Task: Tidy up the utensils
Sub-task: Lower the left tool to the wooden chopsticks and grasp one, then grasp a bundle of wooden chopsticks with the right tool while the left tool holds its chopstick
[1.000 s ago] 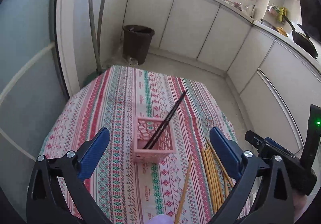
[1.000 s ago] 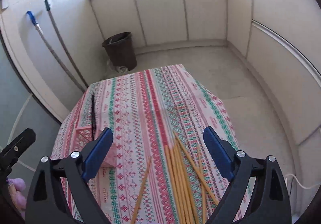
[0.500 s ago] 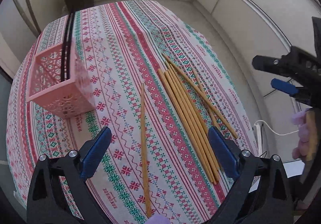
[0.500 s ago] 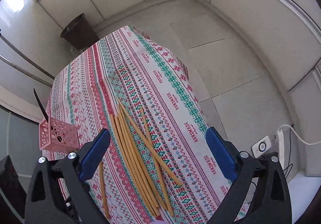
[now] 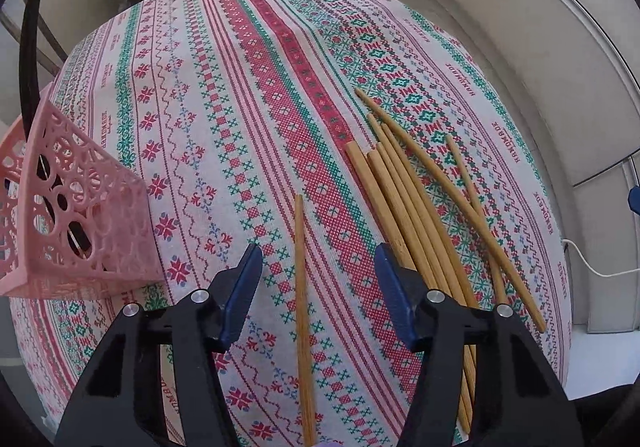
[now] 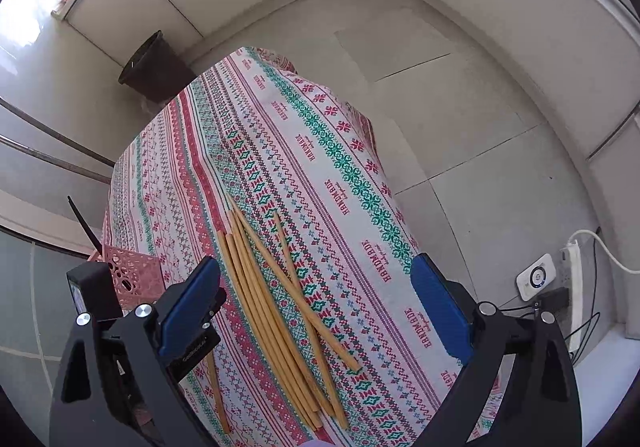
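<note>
While one chopstick (image 5: 302, 311) lies apart, seven chopsticks (image 5: 416, 215) cluster.

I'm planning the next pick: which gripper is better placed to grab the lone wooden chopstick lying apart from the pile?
Left. The left gripper already straddles the lone chopstick, its jaws just closing around it, pads not yet touching. The right gripper hangs open over the chopstick pile.

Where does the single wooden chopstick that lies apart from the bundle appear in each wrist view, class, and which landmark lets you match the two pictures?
Left wrist view: the single wooden chopstick runs up the lower centre, between the fingers of the left gripper.
Right wrist view: it lies at the lower left, partly hidden behind that gripper.
Shared landmark: the pink lattice plastic basket, on the left of each picture.
</note>
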The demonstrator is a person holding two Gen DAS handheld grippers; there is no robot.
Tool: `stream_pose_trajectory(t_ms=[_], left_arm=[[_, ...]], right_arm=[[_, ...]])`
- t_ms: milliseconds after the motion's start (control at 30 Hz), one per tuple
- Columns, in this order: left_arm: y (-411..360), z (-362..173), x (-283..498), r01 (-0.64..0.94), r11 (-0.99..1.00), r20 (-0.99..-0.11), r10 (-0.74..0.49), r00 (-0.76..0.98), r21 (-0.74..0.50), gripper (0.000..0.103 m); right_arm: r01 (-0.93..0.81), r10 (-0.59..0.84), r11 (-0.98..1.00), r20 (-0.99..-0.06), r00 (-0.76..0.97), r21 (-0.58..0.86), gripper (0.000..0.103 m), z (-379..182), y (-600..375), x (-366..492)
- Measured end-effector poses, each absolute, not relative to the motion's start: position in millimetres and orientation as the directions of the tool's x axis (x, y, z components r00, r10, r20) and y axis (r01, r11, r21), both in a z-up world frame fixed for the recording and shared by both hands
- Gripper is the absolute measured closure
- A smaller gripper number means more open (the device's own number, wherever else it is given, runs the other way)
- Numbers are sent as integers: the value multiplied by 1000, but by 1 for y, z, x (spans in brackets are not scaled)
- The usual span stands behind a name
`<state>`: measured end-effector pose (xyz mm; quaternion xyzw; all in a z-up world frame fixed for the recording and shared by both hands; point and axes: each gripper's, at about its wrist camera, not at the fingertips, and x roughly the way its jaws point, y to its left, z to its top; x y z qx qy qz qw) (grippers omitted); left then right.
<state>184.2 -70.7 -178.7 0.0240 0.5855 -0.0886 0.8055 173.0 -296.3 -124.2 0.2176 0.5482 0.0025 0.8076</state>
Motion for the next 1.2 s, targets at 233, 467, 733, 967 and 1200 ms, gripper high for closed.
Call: stream_pose_trajectory(t_ms=[233, 467, 733, 967, 1200], left_arm=[[-76, -181, 192, 187, 982, -950, -94, 297, -39, 77], [-75, -181, 193, 188, 980, -946, -118, 302, -63, 99], [-53, -166, 155, 207, 967, -911, -214, 353, -147, 99], [-25, -118, 117, 222, 956, -863, -273, 426, -193, 99], [-21, -77, 91, 246, 945, -812, -312, 494, -213, 99]], right_arm=[[243, 250, 902, -892, 377, 356, 10, -130, -297, 175], [267, 256, 894, -900, 352, 359, 10, -143, -300, 179], [303, 493, 765, -820, 292, 568, 10, -183, -295, 201], [222, 394, 847, -850, 348, 483, 39, -190, -269, 225], [-49, 333, 940, -875, 353, 338, 62, -190, -206, 255]])
